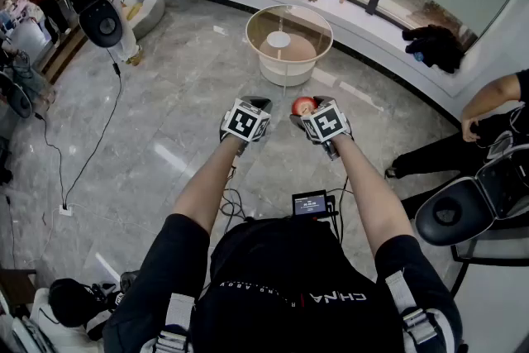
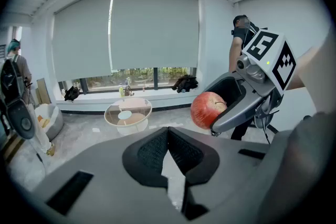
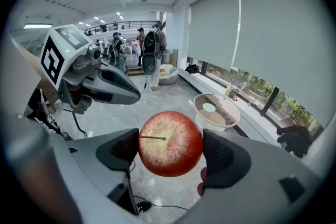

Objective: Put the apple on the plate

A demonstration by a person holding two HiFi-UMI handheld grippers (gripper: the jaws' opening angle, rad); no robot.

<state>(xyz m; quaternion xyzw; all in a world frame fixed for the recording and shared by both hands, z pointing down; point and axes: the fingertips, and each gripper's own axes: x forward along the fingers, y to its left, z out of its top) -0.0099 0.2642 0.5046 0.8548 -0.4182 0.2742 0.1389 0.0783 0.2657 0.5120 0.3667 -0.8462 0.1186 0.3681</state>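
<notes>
**Head view.** You hold the round red apple between the fingers of your right gripper, out in front of your chest and high above the grey marble floor. I judge it is up there because it is on its way to the small white plate. That plate lies at the middle of the round glass-topped desk, ahead of you and well apart. Your left gripper hangs just beside the right one, clear of the apple and taking no part. Nothing shows on the floor between you and the desk. A black cable trails off to the left. A person in black sits to the right beside a black office chair. Both are off your straight line.

**Left gripper view.** Its fingers meet at their tips with nothing between them. The apple shows to the right, in the other gripper. The plate looks bare, so it appears free to receive the fruit.

**Right gripper view.** The ribbed fingers stand wide and press on opposite sides of the apple, its stem towards the camera. Gripping across the broad middle probably stops it rolling out. The plate sits up and to the right, past the apple. People with backpacks stand far off by the window wall, beyond the desk and well away from it.
</notes>
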